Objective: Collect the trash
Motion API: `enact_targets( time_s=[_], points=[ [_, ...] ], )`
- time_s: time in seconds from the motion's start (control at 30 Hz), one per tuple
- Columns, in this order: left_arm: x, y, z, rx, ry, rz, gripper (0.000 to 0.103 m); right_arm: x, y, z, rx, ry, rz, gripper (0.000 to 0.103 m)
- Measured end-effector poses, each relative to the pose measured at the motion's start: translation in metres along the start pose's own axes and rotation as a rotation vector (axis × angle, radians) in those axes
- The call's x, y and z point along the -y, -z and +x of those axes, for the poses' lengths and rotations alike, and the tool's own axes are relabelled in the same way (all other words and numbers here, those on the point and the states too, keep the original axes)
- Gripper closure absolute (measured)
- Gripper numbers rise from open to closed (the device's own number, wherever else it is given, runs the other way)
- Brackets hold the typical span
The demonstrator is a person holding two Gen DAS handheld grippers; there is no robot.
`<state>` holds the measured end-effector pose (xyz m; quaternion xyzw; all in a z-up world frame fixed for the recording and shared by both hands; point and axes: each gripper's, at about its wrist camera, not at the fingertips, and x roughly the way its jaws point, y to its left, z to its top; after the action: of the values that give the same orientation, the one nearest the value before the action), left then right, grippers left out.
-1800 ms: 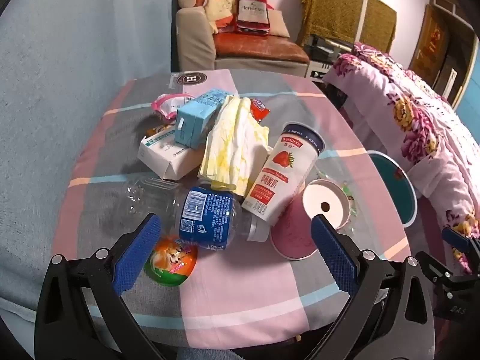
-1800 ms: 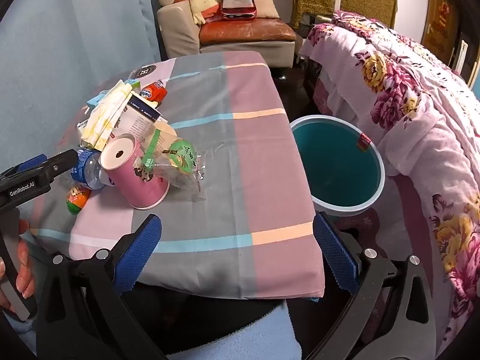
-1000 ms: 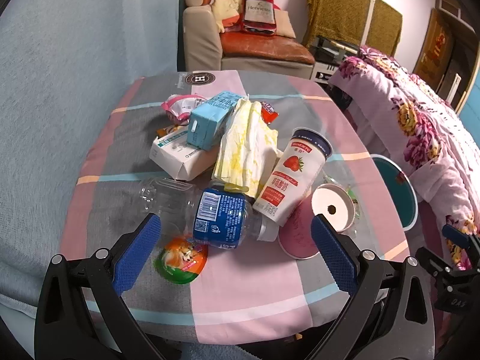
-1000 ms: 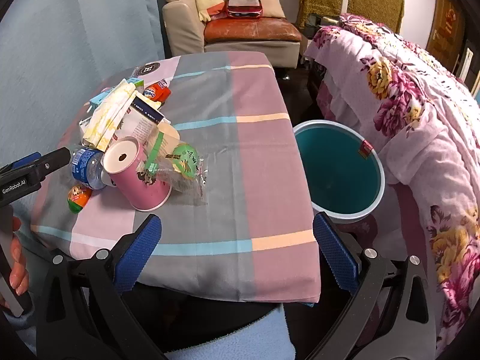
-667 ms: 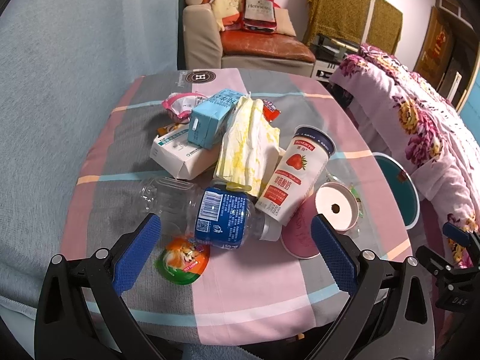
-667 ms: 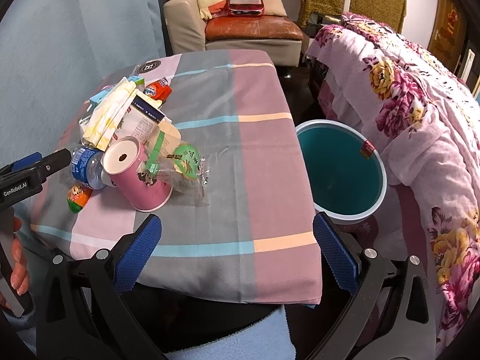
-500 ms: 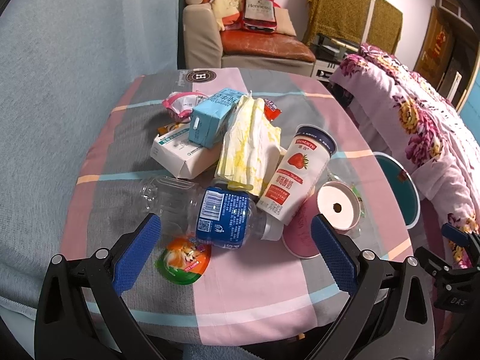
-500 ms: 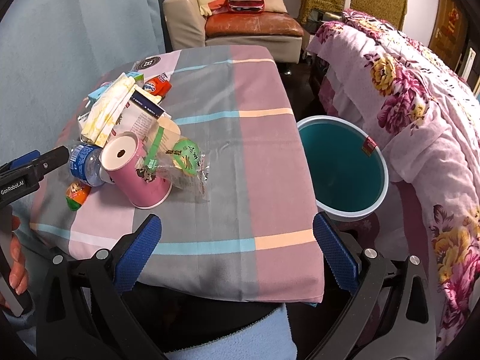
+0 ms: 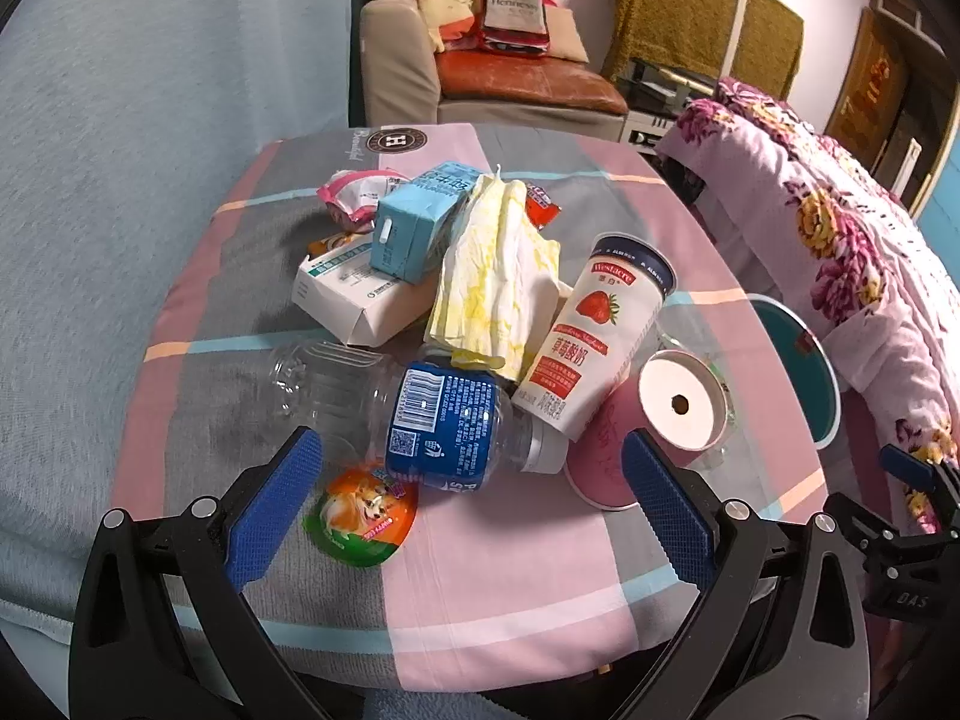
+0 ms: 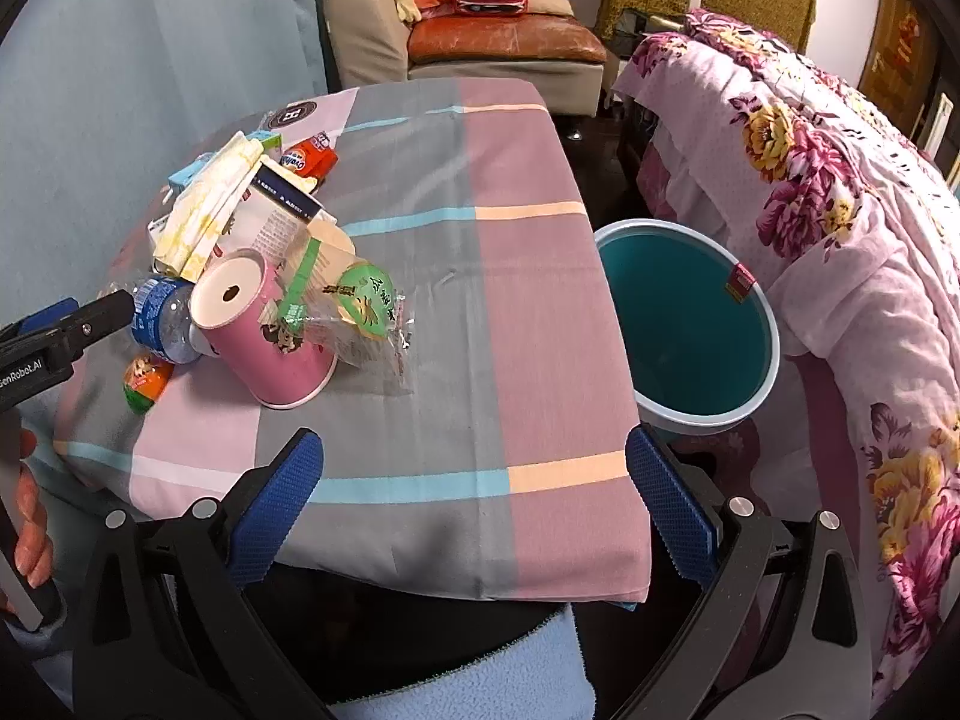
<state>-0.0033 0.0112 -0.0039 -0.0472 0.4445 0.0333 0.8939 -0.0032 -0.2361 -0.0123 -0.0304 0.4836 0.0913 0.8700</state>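
My table (image 10: 540, 276) wears a checked cloth; the trash (image 9: 480, 312) is heaped toward its left edge, a pink cup (image 10: 258, 330) and water bottle (image 9: 420, 420) nearest me. The right half lies bare. A teal bin (image 10: 690, 312) stands off the right edge beside the bed (image 10: 840, 210). My left gripper (image 9: 471, 504) and right gripper (image 10: 474, 498) both gape wide, holding nothing

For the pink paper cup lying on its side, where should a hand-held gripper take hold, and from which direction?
Probably across the pink paper cup at mid-body, coming from above. It lies tilted on the table, white base raised, with the plastic bottle and clear wrapper against its sides, so the upper wall is the freest surface.
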Motion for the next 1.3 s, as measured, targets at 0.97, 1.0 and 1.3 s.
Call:
enact_targets(
  time_s=[0.97, 1.0, 1.3],
  points=[
    [-0.007, 0.002, 0.007, -0.014, -0.001, 0.003, 0.003, -0.017, -0.011, 0.015, -0.072, -0.058, -0.02, 0.006],
    [-0.01, 0.003, 0.008, -0.016, -0.001, 0.0, 0.003, -0.017, -0.011, 0.015, -0.071, -0.063, -0.018, 0.006],
    [-0.051, 0.004, 0.018, -0.044, -0.005, -0.066, 0.003, -0.05, -0.026, 0.018, -0.066, -0.159, -0.072, 0.012]
  ],
)
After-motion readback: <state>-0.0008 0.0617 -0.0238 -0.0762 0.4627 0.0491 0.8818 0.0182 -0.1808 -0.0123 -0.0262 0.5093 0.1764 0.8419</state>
